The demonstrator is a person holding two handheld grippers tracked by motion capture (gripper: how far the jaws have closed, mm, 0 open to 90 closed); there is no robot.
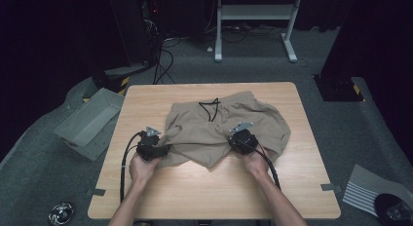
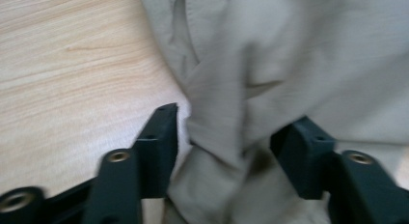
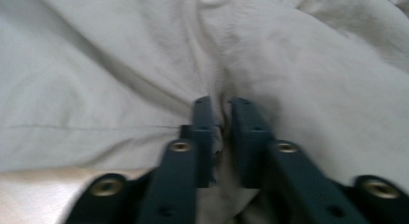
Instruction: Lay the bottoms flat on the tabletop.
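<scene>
Tan shorts [image 1: 226, 126] lay rumpled at the centre of a wooden table [image 1: 204, 187] (drawstring toward 12 o'clock). At their 9 o'clock edge, the left gripper [image 2: 226, 132] stood released, a fabric fold loose between its jaws. At 4 o'clock, the right gripper [image 3: 223, 113] pinched the cloth.

A pair of tan shorts [image 1: 221, 126] lay rumpled near the middle of the worktop [image 1: 204, 187], waistband toward the far edge, with a black drawstring [image 1: 210, 108] looped over it. The cloth was creased, and the near leg hems were bunched into folds.
</scene>
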